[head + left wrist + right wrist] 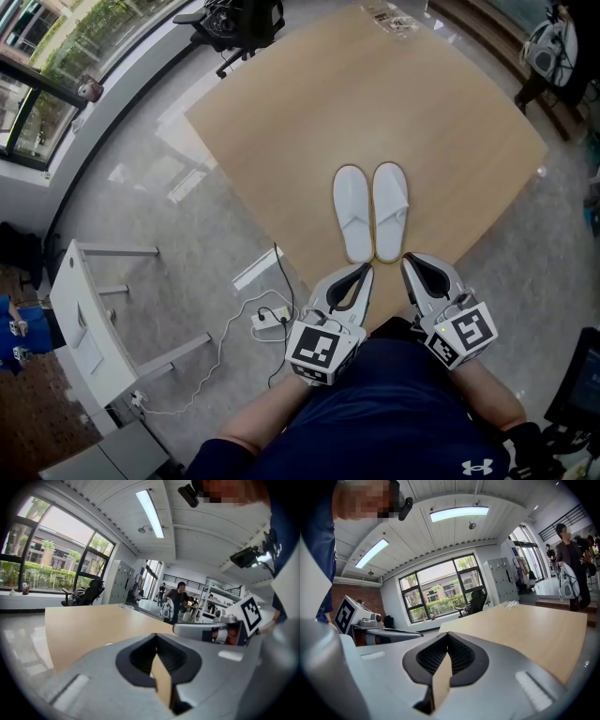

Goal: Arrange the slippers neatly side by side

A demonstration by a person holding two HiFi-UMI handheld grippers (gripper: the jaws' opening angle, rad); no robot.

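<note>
Large light-wood table [309, 122] with smooth matt top, rounded corners, mostly bare.

Two white fabric slippers lie flat on table, close to table's near edge, about midway along that edge. Left slipper [352, 214] and right slipper [390, 208] are parallel, long sides touching or almost so, ends level, running lengthwise from table's near edge toward table's middle.

Crumpled clear plastic wrapping [389, 17] lies at table's far edge, well apart from slippers across open table top.

I see white slippers [352, 208] with tan edging on a pale wood bench [375, 103]; left claw [367, 267] and right claw [407, 258] are grey, black-lined, with black-and-white marker cubes [316, 351].
</note>
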